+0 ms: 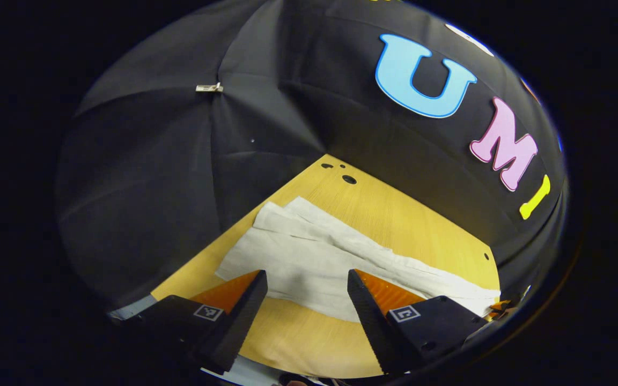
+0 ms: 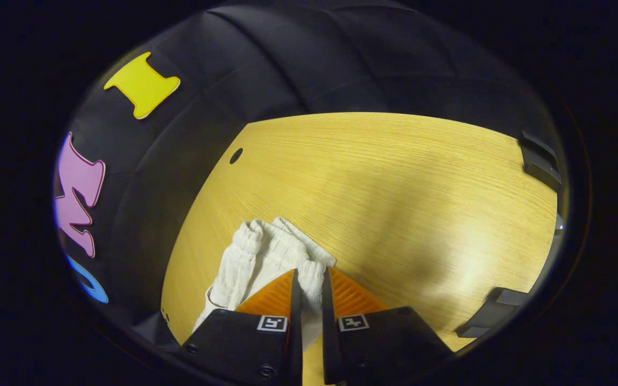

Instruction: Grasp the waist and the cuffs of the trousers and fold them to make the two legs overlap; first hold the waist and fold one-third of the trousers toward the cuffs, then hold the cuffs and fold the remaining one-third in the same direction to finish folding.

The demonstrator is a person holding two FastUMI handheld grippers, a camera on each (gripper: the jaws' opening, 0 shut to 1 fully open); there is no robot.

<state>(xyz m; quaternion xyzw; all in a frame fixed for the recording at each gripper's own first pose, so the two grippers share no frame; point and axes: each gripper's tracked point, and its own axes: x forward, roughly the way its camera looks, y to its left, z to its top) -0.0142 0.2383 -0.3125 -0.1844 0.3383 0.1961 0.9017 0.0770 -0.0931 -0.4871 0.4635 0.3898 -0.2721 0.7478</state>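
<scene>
Trousers point(image 1: 309, 262), off-white, lie flat on the wooden table point(image 1: 395, 214), legs laid along each other, running from the far corner toward the right edge. Left gripper point(image 1: 307, 284) hangs over the near side of the cloth, fingers spread wide, nothing between them. In the right gripper view, the right gripper point(image 2: 309, 284) has its fingers pinched close on a bunched, ribbed end of the trousers point(image 2: 255, 257), near the table's point(image 2: 395, 187) left edge. Fingers carry small square black-and-white markers; no readable writing or brand on the cloth.
</scene>
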